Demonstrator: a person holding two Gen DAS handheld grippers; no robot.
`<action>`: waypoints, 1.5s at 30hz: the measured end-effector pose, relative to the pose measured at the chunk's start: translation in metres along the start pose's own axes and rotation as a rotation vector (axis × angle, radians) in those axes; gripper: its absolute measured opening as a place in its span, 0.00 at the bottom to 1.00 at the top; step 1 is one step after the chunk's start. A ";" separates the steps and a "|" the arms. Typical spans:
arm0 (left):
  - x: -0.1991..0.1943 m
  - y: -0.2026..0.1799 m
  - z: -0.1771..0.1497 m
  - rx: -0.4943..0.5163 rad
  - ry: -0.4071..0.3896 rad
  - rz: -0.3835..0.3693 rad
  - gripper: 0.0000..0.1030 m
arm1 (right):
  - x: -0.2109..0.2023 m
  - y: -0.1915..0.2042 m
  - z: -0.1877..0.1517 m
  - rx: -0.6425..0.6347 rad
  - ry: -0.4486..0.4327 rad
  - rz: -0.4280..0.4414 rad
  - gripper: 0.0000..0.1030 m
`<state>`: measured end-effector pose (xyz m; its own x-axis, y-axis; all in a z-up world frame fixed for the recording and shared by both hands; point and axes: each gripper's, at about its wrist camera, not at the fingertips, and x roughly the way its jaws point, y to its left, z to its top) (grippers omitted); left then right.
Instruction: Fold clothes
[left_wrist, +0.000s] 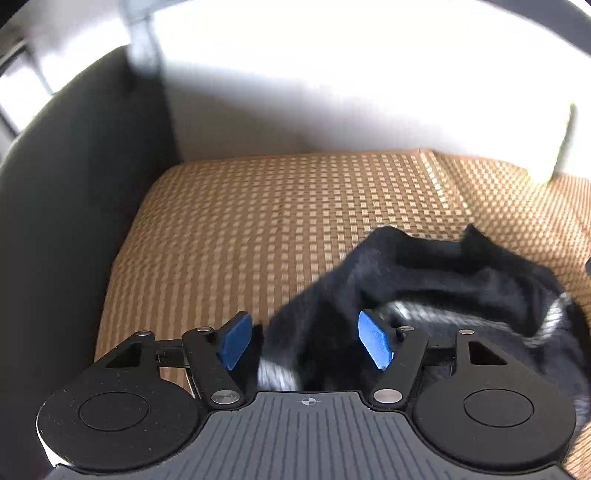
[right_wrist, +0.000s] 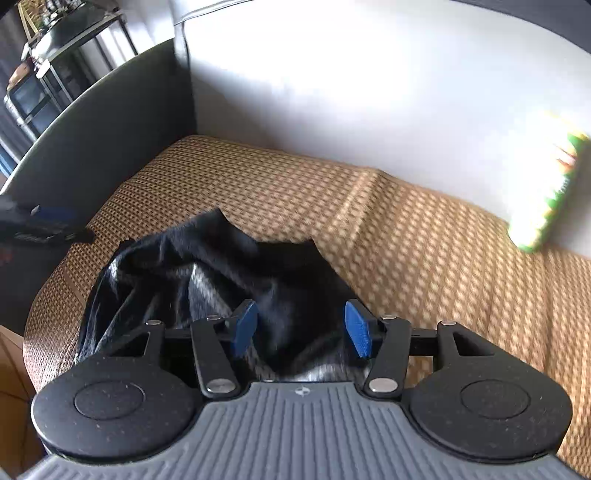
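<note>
Black garment (left_wrist: 436, 288) lies crumpled on a woven mat (left_wrist: 258, 221), tan w/ a small checker weave, covering a sofa seat. Fabric looks soft and matte, heaped in loose folds w/ two pointed peaks along its far edge; pale grey sheen streaks across the creases, blurred in both views.

Left gripper (left_wrist: 306, 341): blue pads spread wide, nothing clamped; cloth sits between and past the fingers, toward 2 o'clock in that view.

Right gripper (right_wrist: 301, 328): blue pads also apart, released, w/ dark cloth bunched in the gap and spilling to 10 o'clock.

Mat shows a raised crease (right_wrist: 373, 199) at 1 o'clock in the right view. Dark smooth armrest (right_wrist: 110, 125) curves at 10 o'clock, pale backrest (right_wrist: 369, 81) at 12. Green-edged object (right_wrist: 546, 184) at 3 o'clock, too blurred to tell.
</note>
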<state>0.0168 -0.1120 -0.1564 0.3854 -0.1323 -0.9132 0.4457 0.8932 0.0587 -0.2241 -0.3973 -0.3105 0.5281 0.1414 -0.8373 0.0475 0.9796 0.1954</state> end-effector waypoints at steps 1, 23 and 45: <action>0.013 0.002 0.006 0.020 0.011 -0.025 0.75 | 0.009 -0.002 0.003 0.000 0.007 0.007 0.58; 0.131 0.013 0.012 0.160 0.185 -0.309 0.61 | 0.153 -0.048 0.018 0.088 0.210 0.066 0.65; -0.176 0.006 -0.029 -0.193 -0.379 -0.196 0.01 | -0.168 -0.015 -0.034 0.222 -0.362 0.187 0.04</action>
<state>-0.0713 -0.0706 -0.0066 0.5930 -0.4223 -0.6855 0.3950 0.8945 -0.2094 -0.3422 -0.4308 -0.1897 0.8048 0.2147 -0.5533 0.0834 0.8821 0.4637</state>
